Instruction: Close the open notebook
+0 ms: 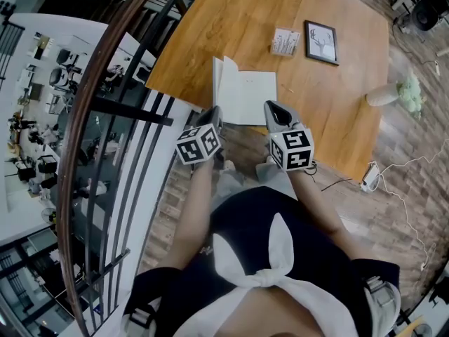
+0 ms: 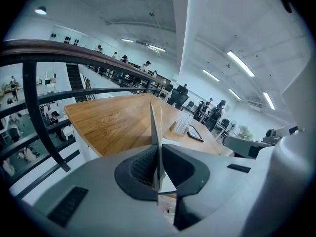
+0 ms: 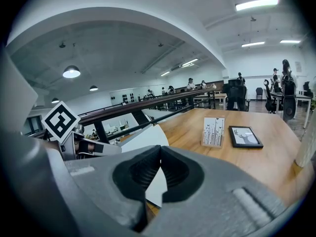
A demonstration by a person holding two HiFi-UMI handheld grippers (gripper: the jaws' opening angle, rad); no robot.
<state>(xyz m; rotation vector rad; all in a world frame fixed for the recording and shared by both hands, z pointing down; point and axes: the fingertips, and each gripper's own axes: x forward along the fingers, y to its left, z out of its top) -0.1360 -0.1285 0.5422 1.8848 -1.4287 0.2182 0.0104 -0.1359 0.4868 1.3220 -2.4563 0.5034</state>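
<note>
Notebook (image 1: 250, 95): open, at near edge of tabletop (image 1: 210, 27); left leaves stand upright, pinched in left gripper (image 1: 216, 115) jaws. Right gripper (image 1: 275, 111): jaws pressed together, empty, at notebook's near right corner.

On table (image 1: 210, 27), notebook (image 1: 245, 97) at near edge, card stand (image 1: 285, 42) and picture frame (image 1: 321, 42) behind, rightward

Grey left gripper (image 1: 216, 111), grey right gripper (image 1: 271, 107), black-and-white marker cubes (image 1: 198, 144), dark garment (image 1: 245, 220), white knotted bow (image 1: 265, 276).
</note>
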